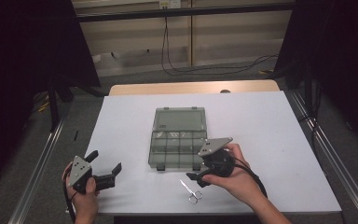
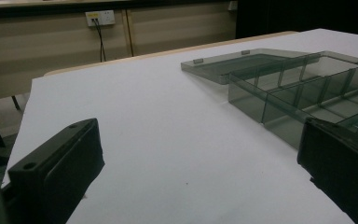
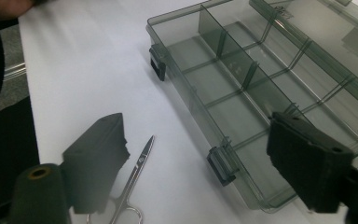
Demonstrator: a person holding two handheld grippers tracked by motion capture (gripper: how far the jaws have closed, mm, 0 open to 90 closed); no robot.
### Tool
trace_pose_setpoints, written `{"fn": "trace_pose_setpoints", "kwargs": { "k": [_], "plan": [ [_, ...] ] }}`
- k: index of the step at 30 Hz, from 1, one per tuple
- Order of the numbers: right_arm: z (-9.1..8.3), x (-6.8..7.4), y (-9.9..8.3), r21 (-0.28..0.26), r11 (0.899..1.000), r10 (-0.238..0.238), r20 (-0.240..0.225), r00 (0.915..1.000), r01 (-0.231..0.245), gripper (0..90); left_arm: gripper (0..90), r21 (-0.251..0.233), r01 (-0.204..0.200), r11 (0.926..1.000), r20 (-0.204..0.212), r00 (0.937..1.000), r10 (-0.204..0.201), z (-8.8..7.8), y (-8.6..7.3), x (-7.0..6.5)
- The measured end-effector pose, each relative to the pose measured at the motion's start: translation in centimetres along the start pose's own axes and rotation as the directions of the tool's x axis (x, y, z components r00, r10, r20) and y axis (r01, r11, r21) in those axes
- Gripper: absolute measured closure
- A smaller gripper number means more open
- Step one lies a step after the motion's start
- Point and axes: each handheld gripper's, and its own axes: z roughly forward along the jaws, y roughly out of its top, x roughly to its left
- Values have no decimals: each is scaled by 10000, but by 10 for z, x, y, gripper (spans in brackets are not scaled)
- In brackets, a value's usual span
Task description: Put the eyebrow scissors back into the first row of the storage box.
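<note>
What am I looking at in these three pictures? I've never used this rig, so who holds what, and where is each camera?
A person sits at a white table, a hand-held two-jaw tool in each hand. The high view looks down from above: left gripper at the left, right gripper near the middle. The other two views come from cameras riding on each gripper, looking along its black jaws. On the table lie an open clear box with dividers, its lid folded back, and small scissors in front of it. Both grippers are open and hold nothing. The right one points at the scissors, with the blades between its jaws, untouched.
</note>
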Motion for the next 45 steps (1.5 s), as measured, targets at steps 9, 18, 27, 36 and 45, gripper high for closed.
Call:
{"fn": "trace_pose_setpoints", "kwargs": {
  "k": [9,18,27,36,45],
  "plan": [
    [9,6,4,225,9997,73,-136,9999,-69,367,0,17,-29,10000,-57,10000,29,0,0,0],
    [20,13,5,805,9965,198,75,9998,-204,411,0,9,-13,10000,-55,10000,13,0,0,0],
    [31,20,6,1138,9935,58,-112,9999,-45,437,0,-6,7,10000,-77,10000,-7,-2,0,0],
    [38,28,5,1686,9857,32,-315,9995,21,516,0,-12,-15,10000,-20,10000,15,-1,0,0],
    [42,32,5,2197,9753,360,-494,9981,-243,580,0,-11,-1,10000,-75,10000,1,-1,0,-1]
  ]
}}
